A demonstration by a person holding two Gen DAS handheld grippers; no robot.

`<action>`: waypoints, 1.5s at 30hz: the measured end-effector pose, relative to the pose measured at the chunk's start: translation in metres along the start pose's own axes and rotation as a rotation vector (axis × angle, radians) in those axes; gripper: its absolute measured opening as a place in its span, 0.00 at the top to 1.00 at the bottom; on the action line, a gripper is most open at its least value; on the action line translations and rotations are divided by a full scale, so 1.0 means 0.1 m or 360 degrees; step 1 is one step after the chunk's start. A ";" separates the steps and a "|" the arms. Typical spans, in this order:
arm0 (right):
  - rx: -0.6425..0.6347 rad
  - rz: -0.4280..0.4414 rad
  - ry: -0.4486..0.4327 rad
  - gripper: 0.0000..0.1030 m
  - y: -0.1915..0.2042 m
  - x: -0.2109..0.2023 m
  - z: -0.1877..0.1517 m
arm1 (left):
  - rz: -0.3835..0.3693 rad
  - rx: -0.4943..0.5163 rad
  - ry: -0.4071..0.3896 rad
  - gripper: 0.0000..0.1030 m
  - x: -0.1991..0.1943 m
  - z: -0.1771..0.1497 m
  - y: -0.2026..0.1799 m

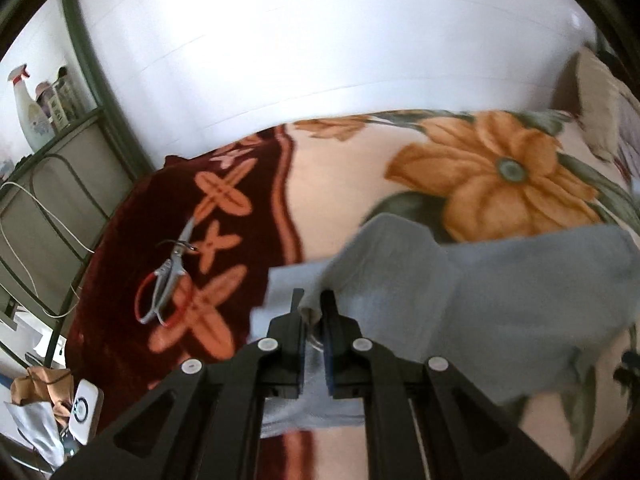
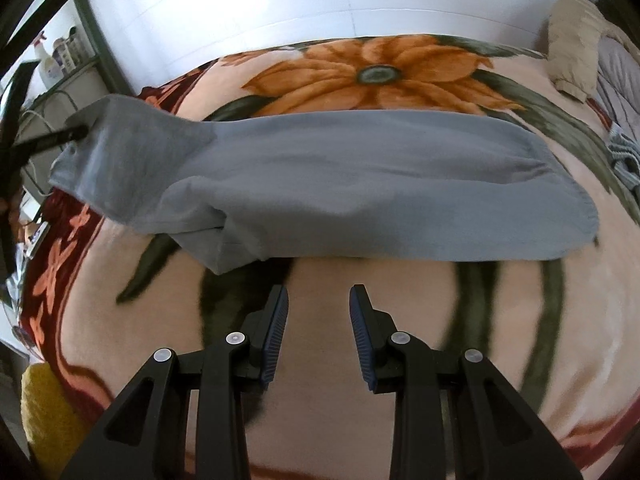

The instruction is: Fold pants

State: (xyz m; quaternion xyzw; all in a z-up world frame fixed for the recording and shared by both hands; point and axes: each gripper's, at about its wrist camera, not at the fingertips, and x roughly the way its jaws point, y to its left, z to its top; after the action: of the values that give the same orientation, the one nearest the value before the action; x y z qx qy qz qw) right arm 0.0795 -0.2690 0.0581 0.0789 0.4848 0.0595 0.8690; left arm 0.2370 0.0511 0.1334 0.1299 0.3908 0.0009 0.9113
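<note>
Grey pants (image 2: 320,184) lie across a floral blanket (image 2: 360,312), folded lengthwise with the legs stacked. My left gripper (image 1: 313,304) is shut on one end of the pants (image 1: 480,292) and lifts that end off the blanket. In the right wrist view the left gripper (image 2: 76,134) shows at the far left, pinching the raised end. My right gripper (image 2: 319,300) is open and empty, hovering over the blanket just in front of the near edge of the pants.
Scissors with red handles (image 1: 168,276) lie on the dark red border of the blanket at left. A metal shelf with bottles (image 1: 32,112) stands at far left. A beige pillow (image 2: 576,48) lies at back right. A white wall runs behind the bed.
</note>
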 end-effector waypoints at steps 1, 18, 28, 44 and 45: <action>-0.0014 0.0000 0.0006 0.68 0.04 0.02 0.01 | 0.0007 -0.0013 0.0005 0.93 0.07 0.05 0.06; -0.0219 0.0020 0.0057 0.68 0.45 0.22 0.07 | 0.0168 -0.0038 0.0247 0.93 1.37 0.04 0.33; -0.0207 0.0091 0.0027 0.68 0.57 0.24 0.09 | 0.0058 -0.0070 0.0273 0.66 1.22 -0.13 0.44; -0.0262 -0.0127 0.0059 0.69 0.82 0.57 0.26 | -0.0475 -0.0095 0.0290 0.34 0.44 -0.63 -0.51; -0.0233 -0.0117 0.0056 0.69 0.78 0.60 0.25 | -0.0458 -0.0086 0.0296 0.34 0.46 -0.65 -0.54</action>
State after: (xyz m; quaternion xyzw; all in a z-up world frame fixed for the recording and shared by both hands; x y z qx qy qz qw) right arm 0.1297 -0.1835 0.0362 -0.0036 0.4969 0.0642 0.8654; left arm 0.2175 0.0191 0.0453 0.0473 0.4879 -0.1070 0.8650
